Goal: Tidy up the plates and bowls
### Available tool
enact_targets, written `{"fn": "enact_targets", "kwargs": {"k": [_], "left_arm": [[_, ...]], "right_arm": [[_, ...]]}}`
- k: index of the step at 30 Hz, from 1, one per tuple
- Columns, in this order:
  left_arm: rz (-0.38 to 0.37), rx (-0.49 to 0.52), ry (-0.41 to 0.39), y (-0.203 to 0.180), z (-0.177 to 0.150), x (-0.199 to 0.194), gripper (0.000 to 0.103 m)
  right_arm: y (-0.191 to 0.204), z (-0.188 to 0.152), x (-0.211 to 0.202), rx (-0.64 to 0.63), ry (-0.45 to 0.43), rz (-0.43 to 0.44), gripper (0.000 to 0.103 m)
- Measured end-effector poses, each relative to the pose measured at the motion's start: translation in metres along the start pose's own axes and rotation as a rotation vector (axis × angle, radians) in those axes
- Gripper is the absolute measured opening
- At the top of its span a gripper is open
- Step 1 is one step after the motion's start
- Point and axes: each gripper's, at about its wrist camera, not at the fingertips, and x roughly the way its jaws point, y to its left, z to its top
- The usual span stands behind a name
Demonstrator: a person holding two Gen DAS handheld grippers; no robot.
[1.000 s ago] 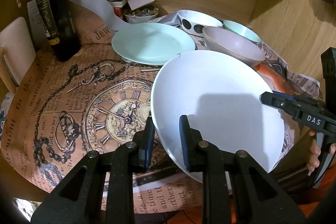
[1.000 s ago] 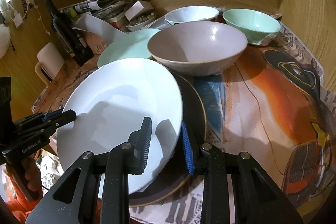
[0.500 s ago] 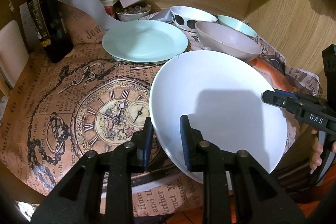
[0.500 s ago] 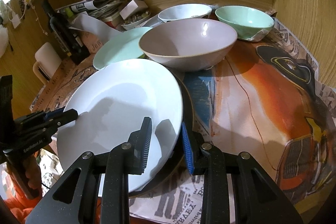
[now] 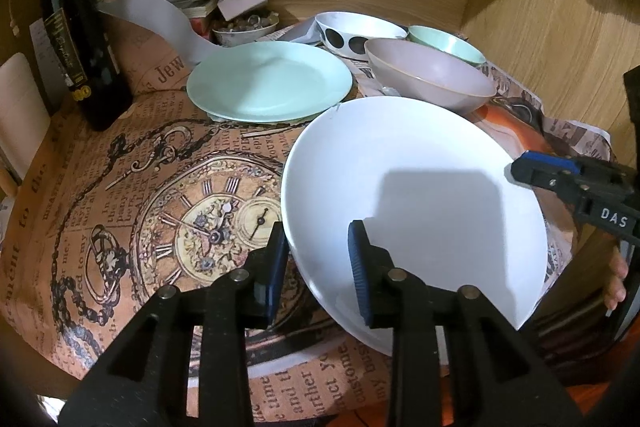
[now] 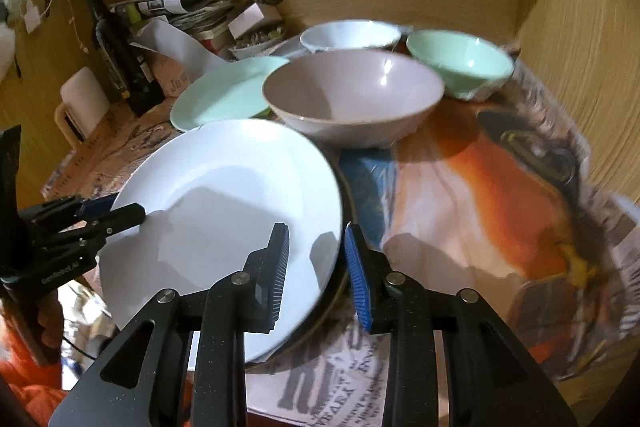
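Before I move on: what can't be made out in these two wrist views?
Dark plate: right wrist view, only a rim sliver; the white plate covers the rest.
Green bowl: left wrist view, mostly behind the pink bowl.
Small dish at the back: contents too small, both views.
Bottle: left wrist view, top lost in the dark edge.
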Motion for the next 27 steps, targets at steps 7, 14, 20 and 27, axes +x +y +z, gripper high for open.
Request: {"fn": "enact_targets", "kwargs": {"k": [7,14,20,27], "left_arm": [[0.003,-0.014,-0.024,0.008,0.006,-0.009,0.036],[0.047,-0.033,-0.122,0.022,0.019,-0.037,0.055],[0.100,-0.044,-0.222,0.036,0.036,-0.060,0.066],[0.107,-0.064,-0.285,0.058,0.059,-0.072,0.078]], "right_arm": [[-0.005,0.002,-0.006,0.047,-0.029,0.024,0.029],[0.001,0.016,-0.020,0.062,-0.112,0.052,0.038],[0.010,0.034,-0.029,0.049,-0.193,0.065,0.049],[0.015,0.053,-0.029,0.068,-0.242,0.068,0.051]]}}
